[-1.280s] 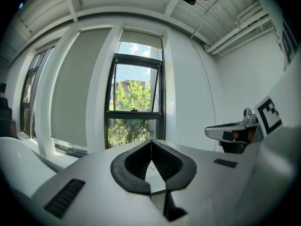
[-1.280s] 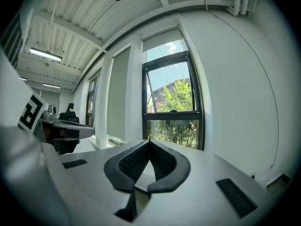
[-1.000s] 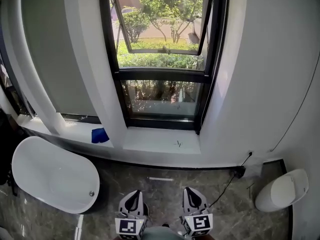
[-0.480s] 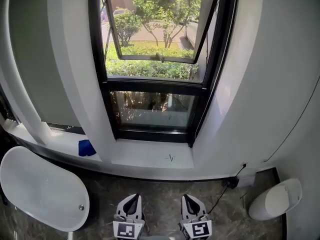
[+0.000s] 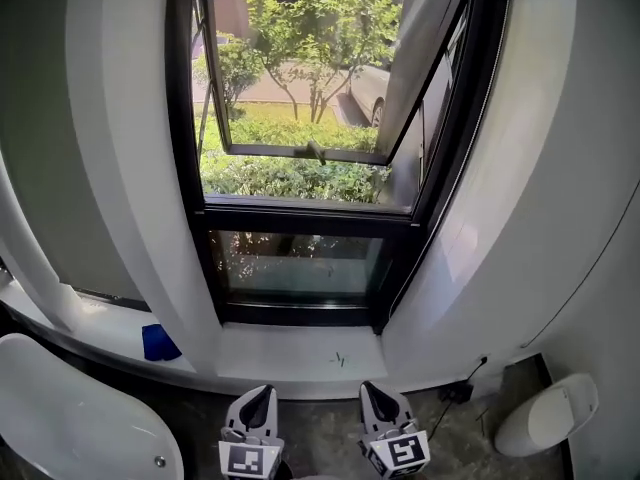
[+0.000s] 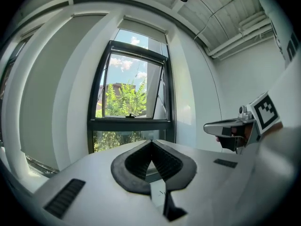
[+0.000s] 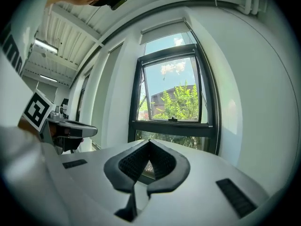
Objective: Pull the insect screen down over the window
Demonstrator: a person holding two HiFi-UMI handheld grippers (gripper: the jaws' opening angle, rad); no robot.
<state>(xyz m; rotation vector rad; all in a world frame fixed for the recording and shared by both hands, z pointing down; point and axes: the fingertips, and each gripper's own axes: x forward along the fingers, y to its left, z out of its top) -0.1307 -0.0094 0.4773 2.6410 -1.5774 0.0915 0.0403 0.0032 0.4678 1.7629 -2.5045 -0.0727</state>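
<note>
Head view: the left gripper [image 5: 260, 398] and right gripper [image 5: 376, 398] sit side by side at the near edge, both aimed at the black-framed window [image 5: 300, 218] and well apart from it. The window's upper sash [image 5: 300, 153] is tilted open outward (greenery shows beyond it), and the lower pane is shut. Below runs a white sill [image 5: 300, 350]. A blue object [image 5: 158, 342] lies on the ledge to the left, a white bathtub [image 5: 60, 423] fills the near left corner, and a white toilet [image 5: 545, 415] stands at the near right.

Left gripper view: the left gripper's [image 6: 151, 144] jaws are pressed together with nothing between them. They point at the window [image 6: 131, 121], which is far ahead. The insect screen [image 6: 143, 30] seems to be rolled up in the pale housing across the window's top, so the opening is uncovered. The right gripper [image 6: 225, 126] shows at the right.

Right gripper view: the right gripper's [image 7: 149, 144] jaws are likewise together and empty, facing the window [image 7: 174, 121]. The same pale housing [image 7: 164, 32] sits high above the glass. The left gripper [image 7: 70, 126] shows at the left.
</note>
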